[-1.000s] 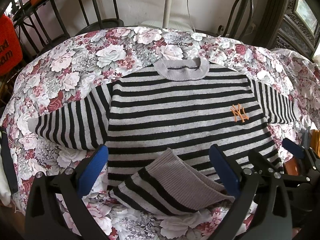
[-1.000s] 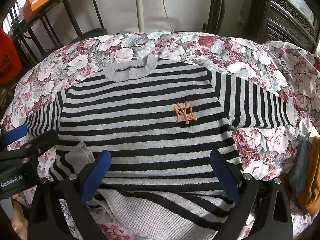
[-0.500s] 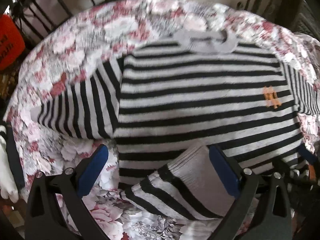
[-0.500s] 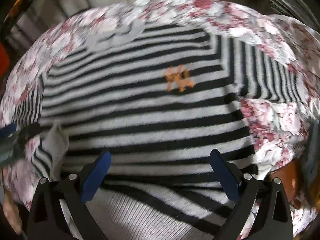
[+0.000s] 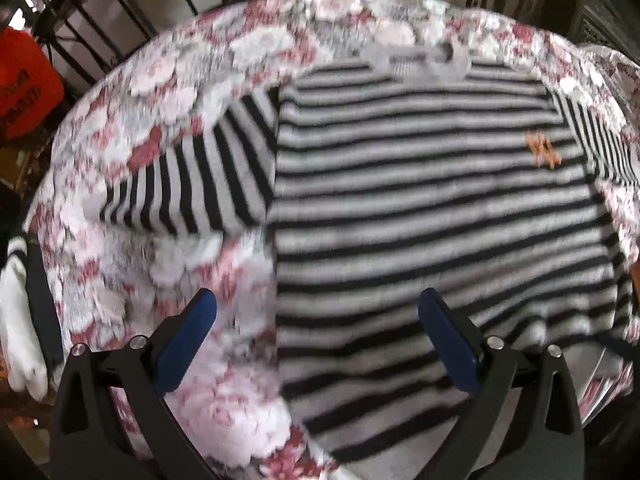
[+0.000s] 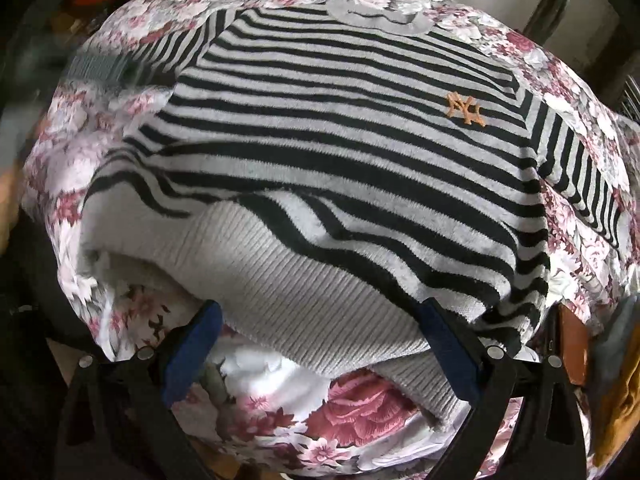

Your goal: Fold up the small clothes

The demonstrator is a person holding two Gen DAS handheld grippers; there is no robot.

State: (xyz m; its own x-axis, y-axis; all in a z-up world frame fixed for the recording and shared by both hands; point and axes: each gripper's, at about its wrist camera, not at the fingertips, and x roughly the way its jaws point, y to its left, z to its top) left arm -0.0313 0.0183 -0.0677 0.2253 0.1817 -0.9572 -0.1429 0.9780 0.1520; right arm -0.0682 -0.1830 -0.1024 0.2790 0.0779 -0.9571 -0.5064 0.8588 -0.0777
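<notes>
A grey and black striped sweater (image 5: 420,208) with an orange logo (image 5: 542,154) lies front up on a floral cloth (image 5: 168,264). In the left wrist view my left gripper (image 5: 318,332) is open and empty over the sweater's lower left edge, with the left sleeve (image 5: 188,184) spread out ahead. In the right wrist view my right gripper (image 6: 320,344) is open, with the ribbed grey hem (image 6: 304,292) lying rumpled between its fingers. The sweater (image 6: 352,128) and its logo (image 6: 466,108) lie ahead of it. The left wrist view is blurred.
The floral cloth (image 6: 320,420) covers a round table. A white sock (image 5: 16,320) hangs at its left edge. An orange container (image 5: 24,88) and black metal racks stand behind on the left. Mustard and grey cloths (image 6: 620,392) lie at the right edge.
Both grippers have swung left and lower over the table. The folded-up hem corner seen under the left gripper is no longer in its view. The hem now bunches at the right gripper.
</notes>
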